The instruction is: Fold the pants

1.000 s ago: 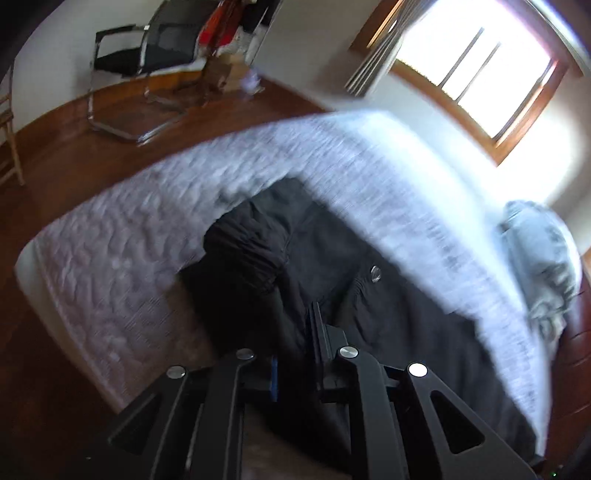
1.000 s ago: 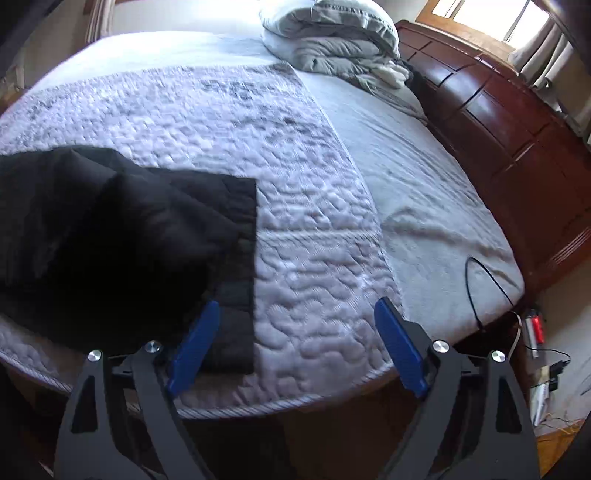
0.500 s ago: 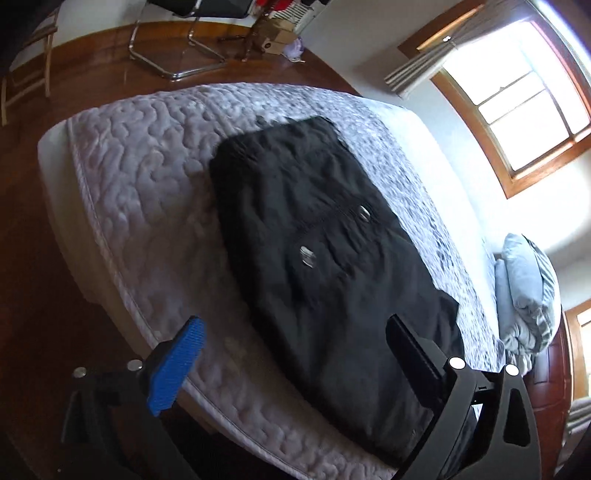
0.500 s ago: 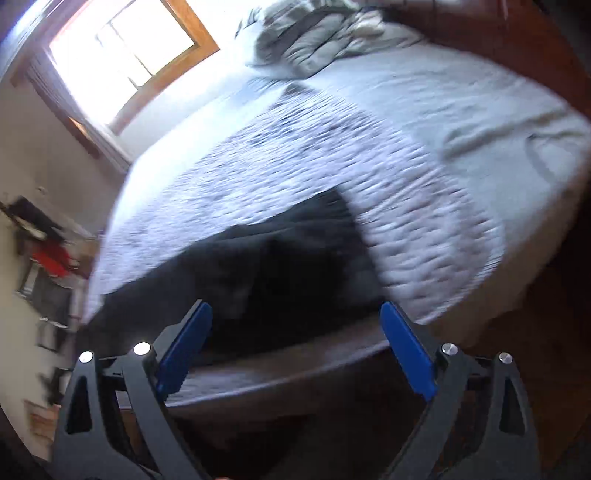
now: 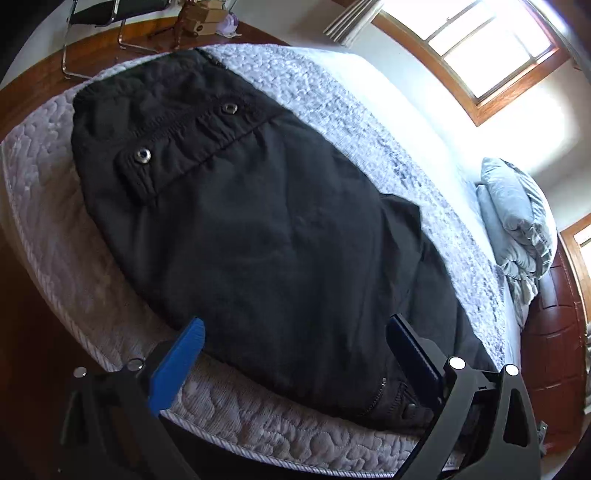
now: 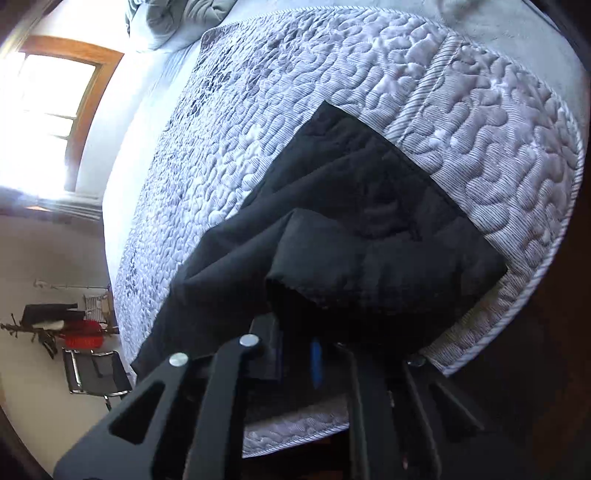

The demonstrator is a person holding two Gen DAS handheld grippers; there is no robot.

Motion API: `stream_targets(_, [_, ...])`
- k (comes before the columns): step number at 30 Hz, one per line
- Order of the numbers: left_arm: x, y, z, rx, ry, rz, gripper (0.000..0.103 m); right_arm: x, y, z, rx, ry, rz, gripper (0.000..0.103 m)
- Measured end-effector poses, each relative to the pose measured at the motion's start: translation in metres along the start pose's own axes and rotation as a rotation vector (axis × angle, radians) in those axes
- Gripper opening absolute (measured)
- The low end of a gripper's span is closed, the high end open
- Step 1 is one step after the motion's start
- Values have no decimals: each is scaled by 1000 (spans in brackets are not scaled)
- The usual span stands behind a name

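Black pants (image 5: 258,221) lie along the near edge of a bed with a grey quilted cover (image 5: 55,229), the waistband with two metal buttons at the far left. My left gripper (image 5: 295,325) stands open just above the pants near the bed's edge, with nothing pressed between its blue pads. In the right wrist view the pants (image 6: 369,221) show a leg layer turned up in a fold. My right gripper (image 6: 295,354) is shut on the pants' near edge, and dark cloth bunches at its fingertips.
Folded grey bedding (image 5: 517,214) sits at the head of the bed by a dark wooden board (image 5: 554,332). A bright window (image 5: 480,48) lies beyond. A metal-framed chair (image 6: 96,373) and cardboard boxes (image 5: 203,14) stand on the wooden floor past the bed.
My left gripper went from shut to open and moved along the bed over the pants. My right gripper rolled, came down onto the pants' edge and shut there.
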State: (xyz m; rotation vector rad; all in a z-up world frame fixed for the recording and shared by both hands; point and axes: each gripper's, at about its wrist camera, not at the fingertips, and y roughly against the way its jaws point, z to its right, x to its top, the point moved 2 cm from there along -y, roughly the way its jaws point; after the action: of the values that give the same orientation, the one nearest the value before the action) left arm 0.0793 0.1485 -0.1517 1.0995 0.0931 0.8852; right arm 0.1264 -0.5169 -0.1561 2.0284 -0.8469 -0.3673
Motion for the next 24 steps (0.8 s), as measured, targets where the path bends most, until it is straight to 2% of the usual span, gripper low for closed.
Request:
stream_targets(2, [-3,-8,2,14,-4,-16,99,3,6,-16,28,58,13,5])
stream_targets(4, [-6,-12,6,24,-24,-19,99,3,25,-43,96,182,69,5])
stream_targets(8, [-5,-18,10,47,-62,-23,99,-8,74,-89,303,458,231,5])
stream_targets(10, [-6,-19,11,57,-75,-19,99,-18,91,-93,433,526,271,5])
stream_targets(11, [-6,-22,14,60,-81,-18,99,-22,95,-89,464,553,279,5])
stream_targets(13, [-7,-25,19,72,-97,-19,99,-24,86,-72,422,559,260,5])
stream_targets(18, [-7,-34,32,108,-139,-39,99,-21,21,24,176,329,104,6])
stream_targets(20, [-6,-38,36,117,-138,-50,99,-29,-1,55,113,284,53,16])
stream_targets(22, [-4,-39,40,121,-137,-60,99,-33,-5,68,83,261,57,37])
stream_targets(24, [-2,-39,43,112,-137,-74,99,-32,-2,73,124,236,72,39])
